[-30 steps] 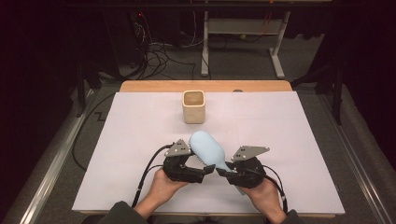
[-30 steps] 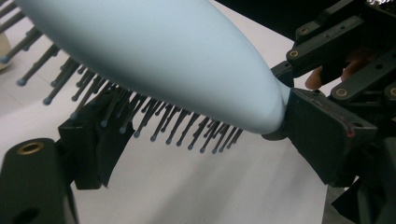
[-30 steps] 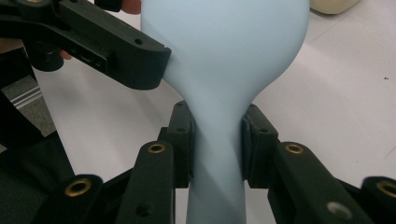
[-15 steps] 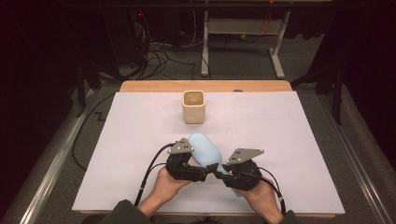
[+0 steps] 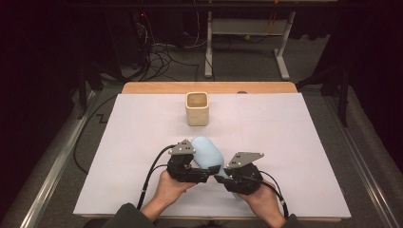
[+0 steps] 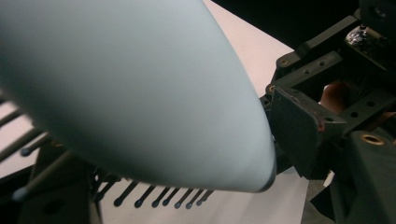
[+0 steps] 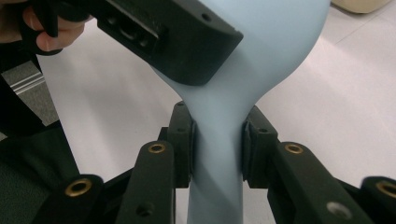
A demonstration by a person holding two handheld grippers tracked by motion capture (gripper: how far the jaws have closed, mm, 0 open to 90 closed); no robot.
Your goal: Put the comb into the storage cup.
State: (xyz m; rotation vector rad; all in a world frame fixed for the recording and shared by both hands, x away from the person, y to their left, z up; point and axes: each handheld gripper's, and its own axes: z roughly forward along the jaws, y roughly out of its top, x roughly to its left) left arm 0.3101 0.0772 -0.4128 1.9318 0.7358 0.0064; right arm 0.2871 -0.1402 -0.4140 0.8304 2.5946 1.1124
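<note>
Both forearms enter from the bottom centre of the high view. The left gripper [image 5: 202, 166] has just been closing its jaws; the right gripper [image 7: 217, 142] clamps, jaws pointing up-frame.

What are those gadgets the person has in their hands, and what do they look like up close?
Each hand carries a black two-jaw gripper: left gripper, right gripper. Both bodies are blocky black plastic with brass-coloured pivot bushings, topped by a grey three-cornered plate. A black cable trails from each. The person wears dark sleeves.
</note>
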